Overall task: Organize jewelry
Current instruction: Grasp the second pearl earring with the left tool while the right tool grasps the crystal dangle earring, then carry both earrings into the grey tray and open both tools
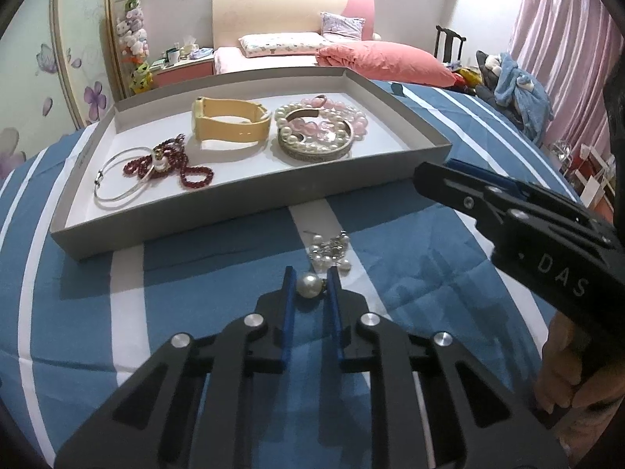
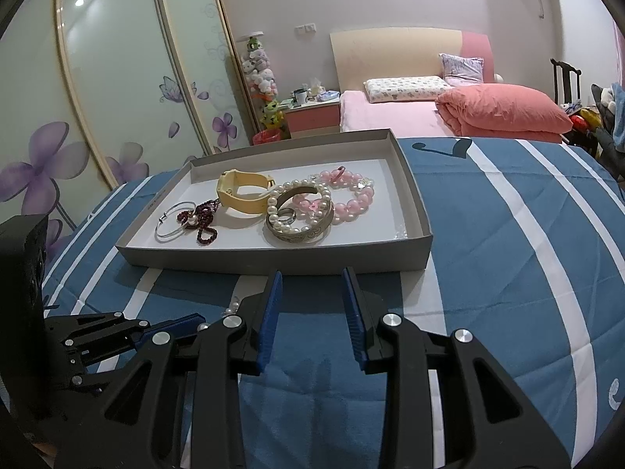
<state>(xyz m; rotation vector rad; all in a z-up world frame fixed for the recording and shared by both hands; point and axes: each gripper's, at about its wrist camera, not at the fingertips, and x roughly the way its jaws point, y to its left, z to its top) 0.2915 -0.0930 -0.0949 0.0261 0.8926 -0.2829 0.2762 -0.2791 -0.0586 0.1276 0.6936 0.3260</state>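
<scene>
Blue-striped bedspread point(image 1: 410, 273): left gripper point(image 1: 310, 279) seemingly pinches pearl point(image 1: 310, 284).

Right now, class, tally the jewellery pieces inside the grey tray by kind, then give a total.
Bracelets or bangles: 4 (silver wire bangle, engraved metal bangle, pearl bracelet, pink bead bracelet)
Bead strings: 1 (dark red beads)
Watches: 1 (yellow watch)
Total: 6

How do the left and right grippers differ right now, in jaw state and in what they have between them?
The left gripper is closed on a large pearl of the pearl piece on the blue striped cloth; the right gripper stands open with nothing between its pads. The left sits over the jewelry; the right hovers beside the tray. Both point toward the tray.
</scene>
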